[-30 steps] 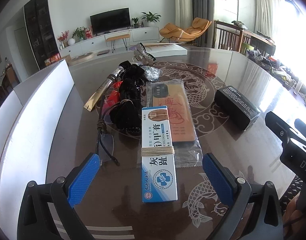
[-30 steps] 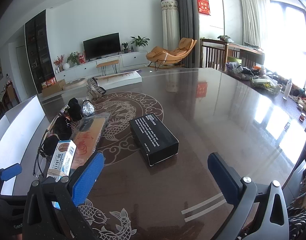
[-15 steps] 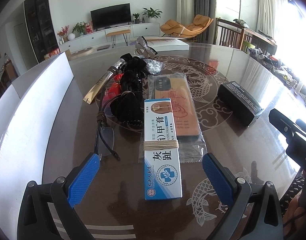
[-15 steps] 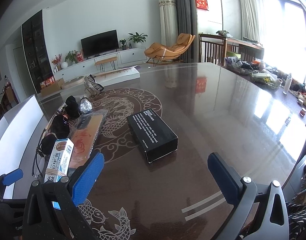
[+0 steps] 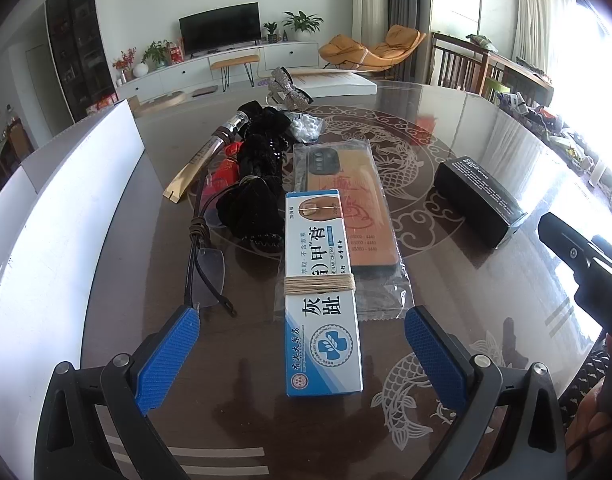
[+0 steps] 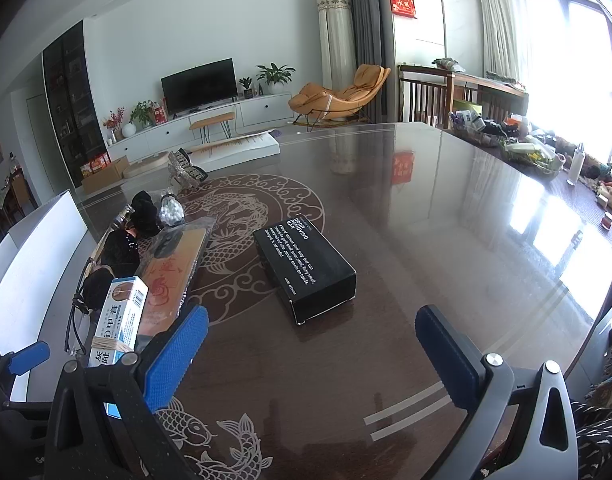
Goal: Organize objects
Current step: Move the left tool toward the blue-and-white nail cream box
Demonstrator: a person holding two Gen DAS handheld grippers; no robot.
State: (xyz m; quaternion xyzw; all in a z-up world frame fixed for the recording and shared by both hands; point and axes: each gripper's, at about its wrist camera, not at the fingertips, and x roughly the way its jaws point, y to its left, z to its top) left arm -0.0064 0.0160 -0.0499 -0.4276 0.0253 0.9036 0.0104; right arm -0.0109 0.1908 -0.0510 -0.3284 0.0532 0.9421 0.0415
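Note:
A white and blue nail cream box (image 5: 321,292) with a string band lies on the dark table, its near end between the pads of my open, empty left gripper (image 5: 302,354). It also shows in the right wrist view (image 6: 120,322). Behind it lie a wrapped orange phone case (image 5: 346,208), black cloth items (image 5: 258,184), glasses (image 5: 204,264) and a gold tube (image 5: 204,156). A black odor bar box (image 6: 304,266) lies ahead of my open, empty right gripper (image 6: 314,354), apart from it.
A white board (image 5: 54,216) runs along the table's left side. A silver hair clip (image 5: 286,92) and a bag of white beads (image 5: 306,128) sit farther back. Clutter lines the far right table edge (image 6: 518,148). My right gripper shows at the left view's right edge (image 5: 586,264).
My left gripper has moved forward, so the nail cream box now lies nearer and between the pads. My right gripper has edged closer to the black box.

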